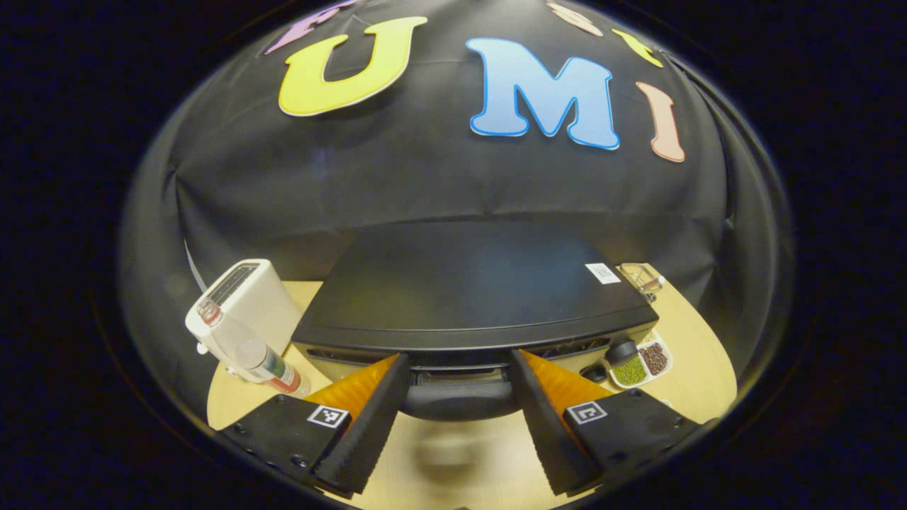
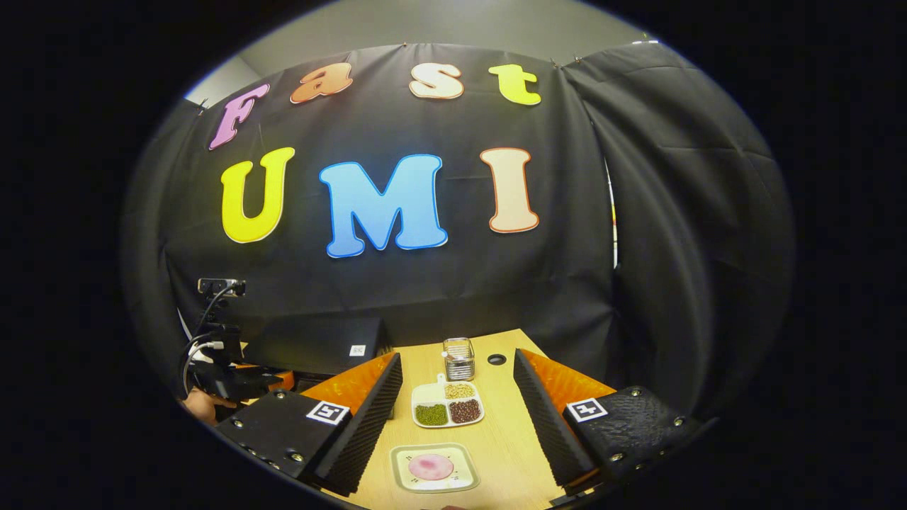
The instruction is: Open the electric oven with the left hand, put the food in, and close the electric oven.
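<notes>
Seen in the left gripper view, the left gripper (image 1: 459, 418) hangs just in front of the black electric oven (image 1: 468, 290), its jaws spread wide with one finger on each side of the oven's dark door handle (image 1: 459, 399) and neither finger clearly pressing on it. The oven sits on a pale wooden table (image 1: 453, 460) against the black cloth wall, and its door looks closed. To the oven's left stand a white toaster (image 1: 248, 301) and, leaning across it, a clear plastic bottle (image 1: 248, 350); to its right lie a divided white dish of beans (image 1: 641, 365) and, farther back, a small clear container (image 1: 641, 278). In the right gripper view, the right gripper (image 2: 457, 418) is held above the same table (image 2: 510, 453) with its jaws also spread and nothing between them. Below it, near the table's front edge, the food (image 2: 431, 466), a pink round slice, rests on a small square plate (image 2: 434, 483). Just beyond the plate is the divided bean dish (image 2: 448, 405), and behind that a little metal-and-glass jar (image 2: 458, 359). At the far left of this view the oven (image 2: 319, 343) shows as a dark box, with the other gripper (image 2: 227, 379) and a hand (image 2: 202, 407) in front of it.
</notes>
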`<action>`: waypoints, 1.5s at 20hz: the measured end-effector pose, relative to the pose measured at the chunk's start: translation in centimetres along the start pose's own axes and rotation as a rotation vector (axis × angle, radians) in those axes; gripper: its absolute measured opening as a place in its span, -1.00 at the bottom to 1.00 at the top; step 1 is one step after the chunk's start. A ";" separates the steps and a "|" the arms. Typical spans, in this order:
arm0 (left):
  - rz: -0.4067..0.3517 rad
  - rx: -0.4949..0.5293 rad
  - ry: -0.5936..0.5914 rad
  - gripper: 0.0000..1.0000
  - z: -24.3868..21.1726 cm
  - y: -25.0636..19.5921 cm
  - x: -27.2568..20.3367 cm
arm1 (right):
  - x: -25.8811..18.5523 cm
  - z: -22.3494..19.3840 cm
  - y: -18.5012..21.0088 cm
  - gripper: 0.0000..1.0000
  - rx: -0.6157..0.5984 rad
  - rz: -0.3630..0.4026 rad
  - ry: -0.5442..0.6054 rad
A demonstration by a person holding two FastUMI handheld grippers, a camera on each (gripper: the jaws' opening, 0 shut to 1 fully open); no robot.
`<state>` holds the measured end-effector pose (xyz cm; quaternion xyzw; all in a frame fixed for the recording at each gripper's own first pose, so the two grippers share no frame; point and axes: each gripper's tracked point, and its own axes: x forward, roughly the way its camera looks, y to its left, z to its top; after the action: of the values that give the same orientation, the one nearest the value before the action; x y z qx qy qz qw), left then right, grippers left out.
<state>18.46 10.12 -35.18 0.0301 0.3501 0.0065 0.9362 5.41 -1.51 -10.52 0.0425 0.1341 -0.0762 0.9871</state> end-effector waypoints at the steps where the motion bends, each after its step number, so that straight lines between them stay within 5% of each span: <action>1: -0.003 0.000 0.005 0.92 -0.6 0.0 -0.4 | 0.0 0.1 0.3 0.92 -0.003 0.006 -0.001; 15: -0.002 0.019 0.035 0.92 -8.4 -0.8 -4.2 | -0.3 -1.1 2.3 0.92 -0.016 0.065 0.029; 23: 0.023 0.039 0.183 0.90 -16.5 0.0 -4.1 | -1.0 -1.8 1.9 0.92 -0.014 0.065 0.051; 26: 0.024 0.011 0.130 1.00 -14.2 0.2 -5.4 | -0.9 -2.8 1.9 0.92 0.002 0.088 0.092; 27: 0.021 -0.004 0.098 0.80 -12.8 0.2 -6.1 | -0.7 -3.6 2.2 0.92 0.029 0.113 0.129; 28: 0.013 -0.026 0.058 1.00 -11.1 0.1 -7.0 | -0.6 -4.5 2.4 0.92 0.053 0.139 0.169; 30: 0.001 -0.063 -0.037 0.89 -7.2 0.0 -9.2 | 0.0 -6.7 2.2 0.92 0.094 0.176 0.263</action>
<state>6.82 10.14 -34.60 0.0008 0.3322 0.0174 0.9431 4.06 1.32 -16.87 0.1097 0.2542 0.0107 0.9608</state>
